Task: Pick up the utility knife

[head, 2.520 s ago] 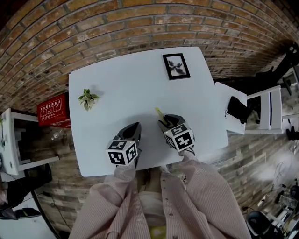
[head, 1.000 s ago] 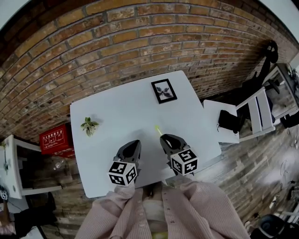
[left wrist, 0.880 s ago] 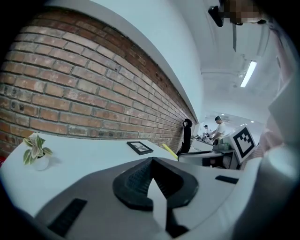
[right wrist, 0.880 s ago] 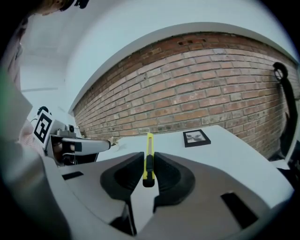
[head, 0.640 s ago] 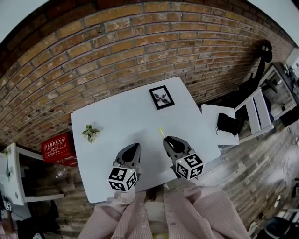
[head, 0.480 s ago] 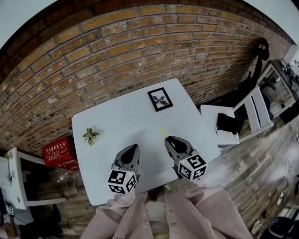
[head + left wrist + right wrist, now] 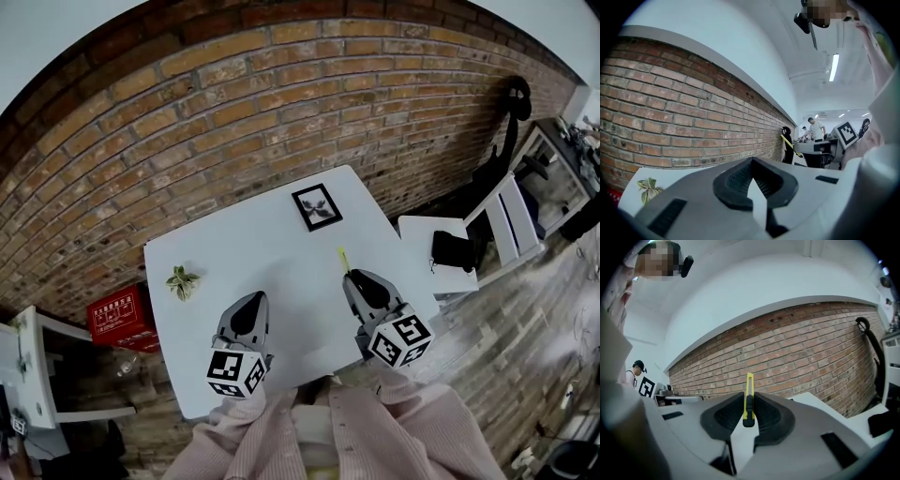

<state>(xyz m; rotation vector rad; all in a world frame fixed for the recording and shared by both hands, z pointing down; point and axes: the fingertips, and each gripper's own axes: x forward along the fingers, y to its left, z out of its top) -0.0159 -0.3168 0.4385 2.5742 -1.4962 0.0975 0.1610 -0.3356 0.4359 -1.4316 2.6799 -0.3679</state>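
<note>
Item: yellow utility knife [image 7: 749, 397], clamped edge-up by its rear end in the right gripper [image 7: 351, 276], nose pointing away from the person and apparently lifted off the white table [image 7: 234, 244].

Left gripper [image 7: 751, 177]: jaws pressed together, empty, idle alongside.

Left on the table: framed picture [image 7: 316, 206], leaf sprig [image 7: 182, 281].

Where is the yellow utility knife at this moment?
The utility knife is clamped in the right gripper, right of centre in the head view, over the white table, nearer the person than the picture frame.
</note>
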